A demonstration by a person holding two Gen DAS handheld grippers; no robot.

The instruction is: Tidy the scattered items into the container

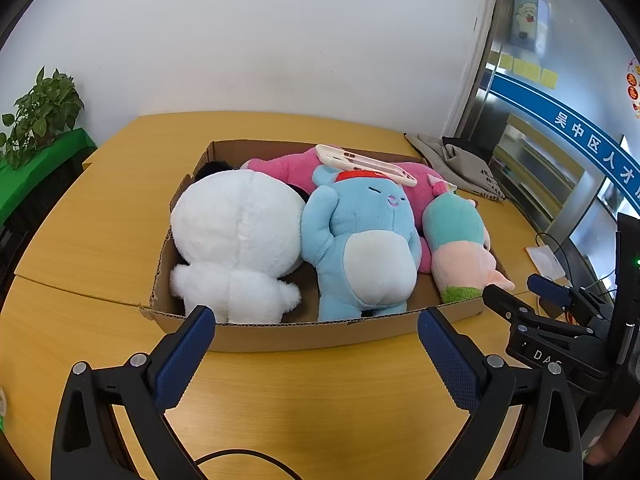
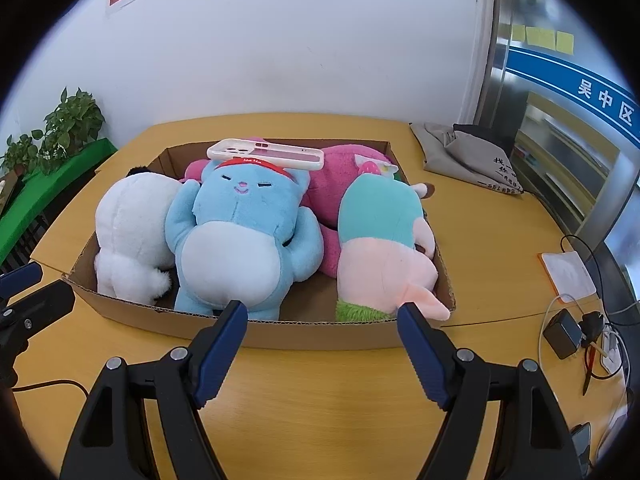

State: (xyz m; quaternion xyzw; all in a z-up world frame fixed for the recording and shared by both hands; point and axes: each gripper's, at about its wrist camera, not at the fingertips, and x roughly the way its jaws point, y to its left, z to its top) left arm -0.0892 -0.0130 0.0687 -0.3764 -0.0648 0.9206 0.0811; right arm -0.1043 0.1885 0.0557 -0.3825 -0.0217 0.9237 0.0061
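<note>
Beyond both sets of fingers [image 1: 192, 344] [image 2: 224, 340] — spread, empty — sits the cardboard box [image 1: 304, 334] [image 2: 320, 336]; plush toys [image 1: 360, 240] [image 2: 244, 240] inside.

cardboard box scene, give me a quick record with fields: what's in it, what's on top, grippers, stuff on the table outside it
container: cardboard box on a yellow table
inside: white plush, blue plush, pink plush, teal and pink plush
on top: phone case, resting on the blue plush's head and the pink plush
left gripper: open, empty, in front of the box
right gripper: open, empty, in front of the box
outside the box: grey bag, charger
</note>
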